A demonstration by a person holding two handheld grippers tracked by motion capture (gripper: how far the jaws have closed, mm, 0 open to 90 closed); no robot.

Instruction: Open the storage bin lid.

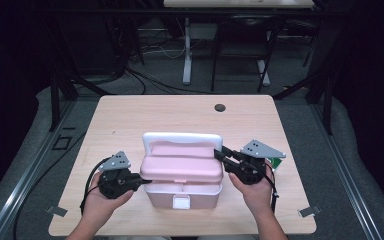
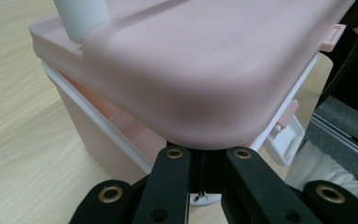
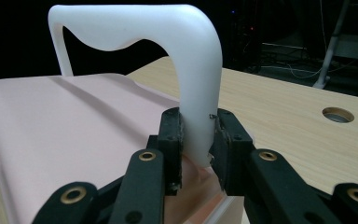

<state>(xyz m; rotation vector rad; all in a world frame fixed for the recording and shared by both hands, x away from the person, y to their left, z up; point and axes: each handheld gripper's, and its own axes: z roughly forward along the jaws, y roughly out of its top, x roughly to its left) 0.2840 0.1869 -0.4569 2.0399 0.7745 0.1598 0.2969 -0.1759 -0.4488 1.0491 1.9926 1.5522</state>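
Observation:
A pink storage box sits at the near middle of the table. Its pink lid (image 1: 182, 165) (image 2: 205, 70) stands raised off the pale base (image 1: 180, 196) (image 2: 98, 135), leaving a gap along the left side. A white carry handle (image 1: 180, 136) (image 3: 196, 70) arches over the lid. My right gripper (image 1: 219, 152) (image 3: 197, 135) is shut on the handle's right leg, just above the lid. My left gripper (image 1: 142, 179) (image 2: 205, 151) is shut at the lid's left end. Its tips are hidden under the lid's rim, so I cannot tell whether they pinch it.
The box has a white latch (image 1: 181, 202) (image 2: 284, 140) on its front. A small green item (image 1: 278, 164) lies on the wooden table (image 1: 180, 115) behind my right gripper. A round cable hole (image 1: 220, 107) (image 3: 338, 114) is at the far side. Table legs and cables stand beyond.

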